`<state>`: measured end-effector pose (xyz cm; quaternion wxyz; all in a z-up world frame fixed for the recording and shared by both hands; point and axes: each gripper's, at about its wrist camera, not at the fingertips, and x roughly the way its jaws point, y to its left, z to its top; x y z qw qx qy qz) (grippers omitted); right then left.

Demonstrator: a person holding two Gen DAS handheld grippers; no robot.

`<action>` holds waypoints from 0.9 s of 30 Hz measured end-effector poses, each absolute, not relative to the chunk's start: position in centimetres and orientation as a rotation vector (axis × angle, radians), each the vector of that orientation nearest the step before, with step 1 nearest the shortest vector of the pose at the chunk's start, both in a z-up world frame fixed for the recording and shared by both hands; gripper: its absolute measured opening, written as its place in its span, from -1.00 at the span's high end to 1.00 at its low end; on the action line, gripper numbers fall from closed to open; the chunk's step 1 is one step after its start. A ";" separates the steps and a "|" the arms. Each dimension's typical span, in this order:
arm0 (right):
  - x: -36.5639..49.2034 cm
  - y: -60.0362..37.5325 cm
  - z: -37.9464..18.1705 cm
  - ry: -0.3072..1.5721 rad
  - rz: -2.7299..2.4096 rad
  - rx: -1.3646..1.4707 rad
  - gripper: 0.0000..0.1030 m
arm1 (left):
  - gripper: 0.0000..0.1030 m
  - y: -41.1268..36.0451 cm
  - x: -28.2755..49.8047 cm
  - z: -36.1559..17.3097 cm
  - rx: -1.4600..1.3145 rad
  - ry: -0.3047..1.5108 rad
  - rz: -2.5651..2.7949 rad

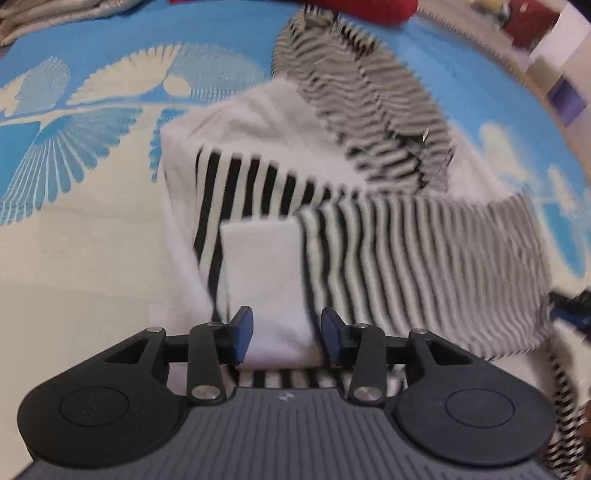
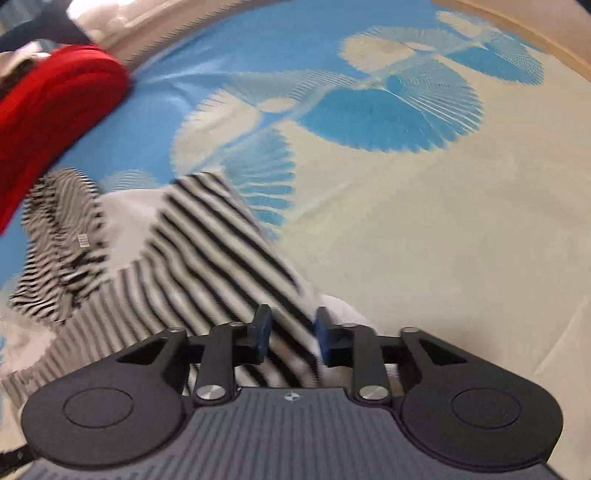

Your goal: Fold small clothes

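A black-and-white striped small garment point(image 1: 369, 221) with white panels lies partly folded on the blue and cream bedsheet point(image 1: 92, 221). My left gripper point(image 1: 286, 334) has its blue pads point(image 1: 242, 332) either side of a white fabric flap point(image 1: 266, 277), with a gap still showing. In the right wrist view my right gripper point(image 2: 291, 334) straddles a striped edge of the same garment point(image 2: 207, 251). The pads point(image 2: 323, 334) stand apart around the cloth. Both views are motion-blurred.
A red cloth point(image 2: 48, 118) lies at the far side of the bed, also visible in the left wrist view point(image 1: 354, 9). Folded pale fabric point(image 1: 48, 14) sits at the top left. The bed's wooden edge point(image 2: 535, 33) runs at the top right.
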<state>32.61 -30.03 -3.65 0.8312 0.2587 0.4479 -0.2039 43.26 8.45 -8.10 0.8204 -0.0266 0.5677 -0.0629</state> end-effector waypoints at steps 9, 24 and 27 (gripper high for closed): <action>33.8 -27.4 -3.0 1.020 -0.309 0.476 0.09 | -0.05 8.9 43.5 -6.4 -0.073 1.108 -0.098; 35.2 -26.4 2.3 0.904 -0.173 0.260 0.01 | -0.65 8.5 42.3 0.7 -0.112 0.756 0.121; 35.0 -26.8 2.5 0.910 -0.177 0.272 0.01 | -0.65 7.7 42.1 1.3 -0.104 0.732 0.156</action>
